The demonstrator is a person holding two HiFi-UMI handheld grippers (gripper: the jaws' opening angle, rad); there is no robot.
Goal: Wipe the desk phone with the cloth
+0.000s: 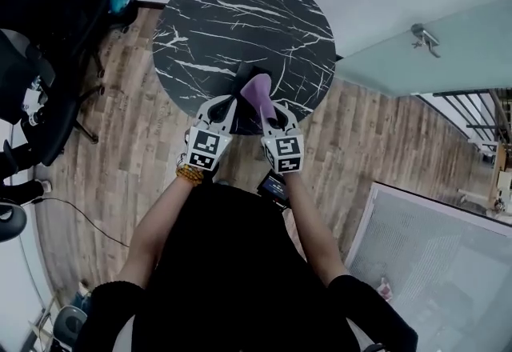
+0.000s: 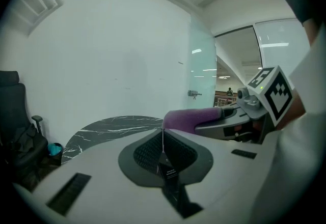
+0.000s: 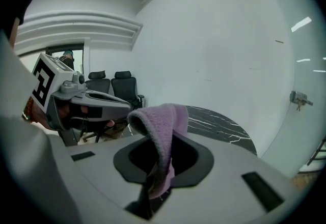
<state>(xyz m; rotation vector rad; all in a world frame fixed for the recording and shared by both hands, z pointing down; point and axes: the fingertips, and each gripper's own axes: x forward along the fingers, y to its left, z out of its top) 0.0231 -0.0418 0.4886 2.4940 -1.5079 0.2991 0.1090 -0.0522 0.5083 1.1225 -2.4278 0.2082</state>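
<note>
Right gripper view: the right claw pinches a fuzzy purple cloth. The left claw is pressed together, and the tiny print there is unreadable. Beyond, on the round black marble counter, a dark shape is perhaps the desk phone.
</note>
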